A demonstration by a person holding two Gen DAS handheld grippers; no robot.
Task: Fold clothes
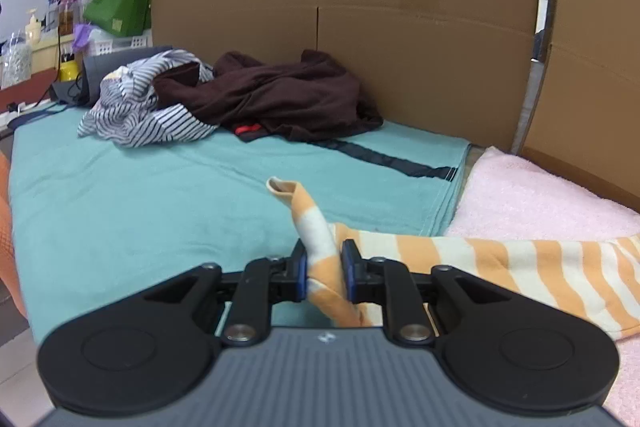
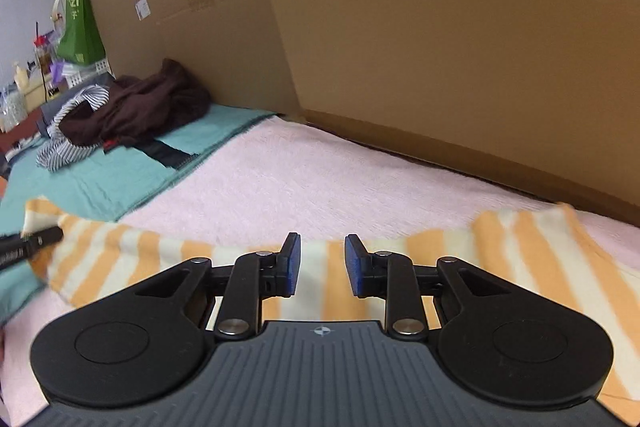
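1. Orange-and-cream striped garment point(image 2: 248, 259) is spread flat across the pink towel point(image 2: 320, 179), its left end on the teal towel point(image 1: 120, 207); no fold is seen in it.
2. Its left end is pinched and raised by the left gripper point(image 1: 324, 267); the right gripper point(image 2: 322, 263) is held spread above its middle.
3. A brown garment point(image 1: 280, 95) and a navy-striped garment point(image 1: 136, 107) are left crumpled.
4. Its long axis is laid left to right.

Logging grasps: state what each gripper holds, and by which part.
Left gripper: shut on the orange-and-cream striped knit garment, pinching a narrow sleeve-like end, its cuff sticking up. Right gripper: open above the garment, holding nothing.
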